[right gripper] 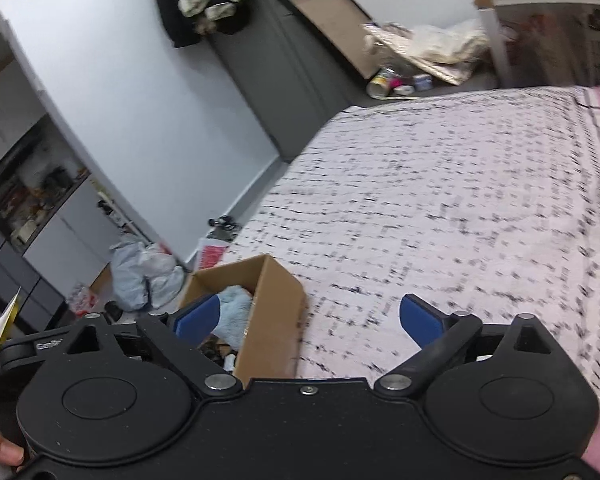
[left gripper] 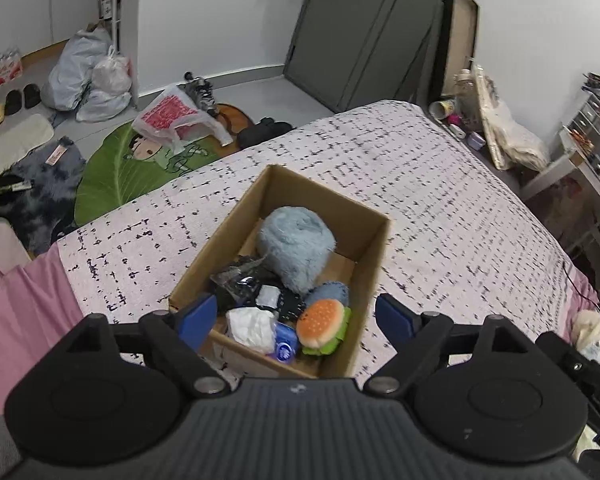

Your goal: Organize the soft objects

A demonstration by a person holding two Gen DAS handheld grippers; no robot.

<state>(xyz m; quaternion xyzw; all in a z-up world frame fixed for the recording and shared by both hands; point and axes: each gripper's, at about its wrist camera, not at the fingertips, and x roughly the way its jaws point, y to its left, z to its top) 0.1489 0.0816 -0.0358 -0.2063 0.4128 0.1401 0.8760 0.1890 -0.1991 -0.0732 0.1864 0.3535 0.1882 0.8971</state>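
A cardboard box (left gripper: pixel 374 248) stands on the bed. Inside lie a fluffy light-blue roll (left gripper: pixel 296 246), a burger plush (left gripper: pixel 323 326), a small blue denim pad (left gripper: pixel 328 294), white tissue (left gripper: pixel 250 328), a blue packet (left gripper: pixel 286 346) and dark items (left gripper: pixel 240 284). My left gripper (left gripper: pixel 296 318) is open and empty, hovering over the box's near end. My right gripper (right gripper: pixel 308 316) is open and empty, above the bed beside the box (right gripper: pixel 276 316), where the blue roll (right gripper: pixel 232 312) shows.
The bed (left gripper: pixel 420 184) has a pink sheet with black dashes. On the floor to the left lie plastic bags (left gripper: pixel 88 76), a green leaf mat (left gripper: pixel 112 172) and shoes. A cluttered bedside area (left gripper: pixel 480 120) and a desk (left gripper: pixel 580 160) stand to the right.
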